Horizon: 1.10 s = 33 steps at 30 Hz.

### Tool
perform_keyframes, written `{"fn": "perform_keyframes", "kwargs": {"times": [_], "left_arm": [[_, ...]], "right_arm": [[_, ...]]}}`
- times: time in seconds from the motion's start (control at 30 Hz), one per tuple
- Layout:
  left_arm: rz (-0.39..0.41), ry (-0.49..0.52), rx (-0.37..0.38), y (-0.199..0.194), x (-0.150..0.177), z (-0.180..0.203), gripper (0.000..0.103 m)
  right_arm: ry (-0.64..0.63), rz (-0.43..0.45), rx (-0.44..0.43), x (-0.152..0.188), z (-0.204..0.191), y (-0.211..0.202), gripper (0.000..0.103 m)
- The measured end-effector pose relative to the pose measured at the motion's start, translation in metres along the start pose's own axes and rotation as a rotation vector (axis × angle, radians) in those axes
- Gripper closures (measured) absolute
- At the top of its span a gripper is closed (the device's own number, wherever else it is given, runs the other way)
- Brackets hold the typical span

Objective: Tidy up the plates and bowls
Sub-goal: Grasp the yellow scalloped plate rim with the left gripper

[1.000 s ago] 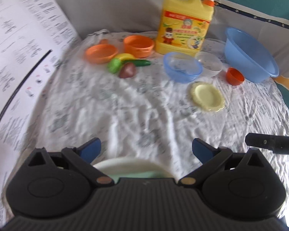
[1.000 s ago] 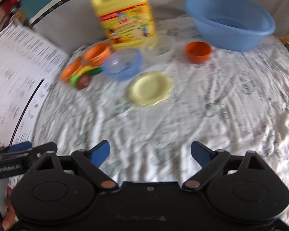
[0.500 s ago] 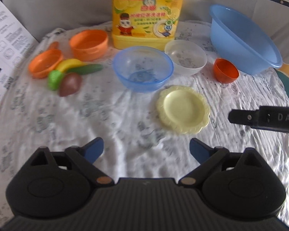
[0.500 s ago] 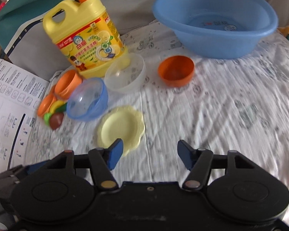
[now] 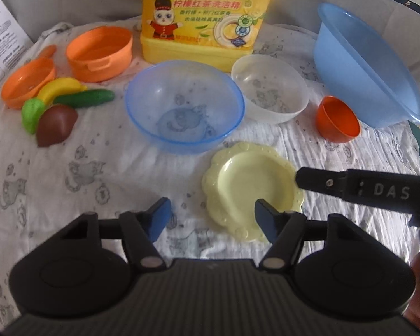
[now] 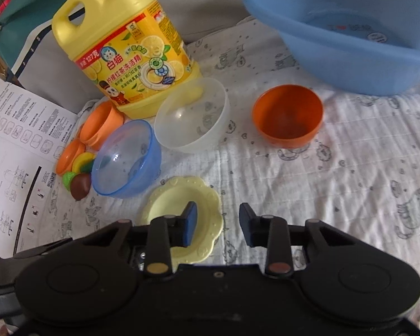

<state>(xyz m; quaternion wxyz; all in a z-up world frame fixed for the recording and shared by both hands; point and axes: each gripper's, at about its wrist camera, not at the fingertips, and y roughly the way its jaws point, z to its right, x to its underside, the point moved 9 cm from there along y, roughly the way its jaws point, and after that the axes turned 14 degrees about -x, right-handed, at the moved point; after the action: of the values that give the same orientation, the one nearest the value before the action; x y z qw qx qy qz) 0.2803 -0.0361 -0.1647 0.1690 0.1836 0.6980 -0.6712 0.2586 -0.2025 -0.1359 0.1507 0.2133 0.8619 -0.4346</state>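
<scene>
A pale yellow scalloped plate (image 5: 249, 187) (image 6: 165, 204) lies on the white cloth. Behind it stand a clear blue bowl (image 5: 184, 106) (image 6: 126, 162), a clear white bowl (image 5: 268, 89) (image 6: 193, 117) and a small orange bowl (image 5: 337, 120) (image 6: 288, 114). My left gripper (image 5: 212, 218) is open and empty, its right finger over the plate's near edge. My right gripper (image 6: 218, 224) is open and empty, straddling the plate's right rim; its finger shows in the left wrist view (image 5: 336, 184) at the plate's right edge.
A large blue basin (image 5: 364, 67) (image 6: 350, 33) sits at the back right. A yellow detergent jug (image 5: 204, 14) (image 6: 126, 50) stands behind the bowls. Two orange toy pots (image 5: 98, 53) and toy fruit (image 5: 58, 109) lie at the left. A printed sheet (image 6: 16, 151) lies far left.
Both grippers have moved forward toward the yellow plate and narrowed their opening. The plate now lies at both grippers' fingertips.
</scene>
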Motion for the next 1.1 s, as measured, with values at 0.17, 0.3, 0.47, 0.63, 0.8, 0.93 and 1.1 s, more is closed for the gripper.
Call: {"fn": "perform_keyframes", "kwargs": {"times": [0.17, 0.3, 0.47, 0.63, 0.8, 0.93, 1.1], "left_arm": [[0.027, 0.043, 0.006, -0.001, -0.001, 0.008, 0.059], [0.040, 0.063, 0.012, -0.001, 0.000, 0.012, 0.069], [0.040, 0.074, 0.005, -0.002, 0.001, 0.014, 0.069], [0.044, 0.094, -0.018, -0.004, 0.004, 0.014, 0.069], [0.033, 0.107, -0.026, -0.010, 0.009, 0.013, 0.070], [0.042, 0.116, -0.030, -0.023, 0.014, 0.010, 0.070], [0.051, 0.123, -0.027, -0.043, 0.024, 0.002, 0.070]], "right_arm": [[-0.006, -0.001, -0.010, 0.006, 0.001, 0.011, 0.080], [-0.044, 0.022, -0.005, 0.009, -0.001, 0.013, 0.081], [-0.081, 0.041, 0.016, 0.011, -0.006, 0.018, 0.081], [-0.071, 0.038, 0.045, 0.016, -0.011, 0.016, 0.081], [-0.038, 0.022, 0.045, 0.025, -0.016, 0.011, 0.081], [-0.022, 0.020, 0.044, 0.033, -0.023, 0.000, 0.081], [-0.005, 0.004, 0.031, 0.047, -0.038, -0.015, 0.081]]}}
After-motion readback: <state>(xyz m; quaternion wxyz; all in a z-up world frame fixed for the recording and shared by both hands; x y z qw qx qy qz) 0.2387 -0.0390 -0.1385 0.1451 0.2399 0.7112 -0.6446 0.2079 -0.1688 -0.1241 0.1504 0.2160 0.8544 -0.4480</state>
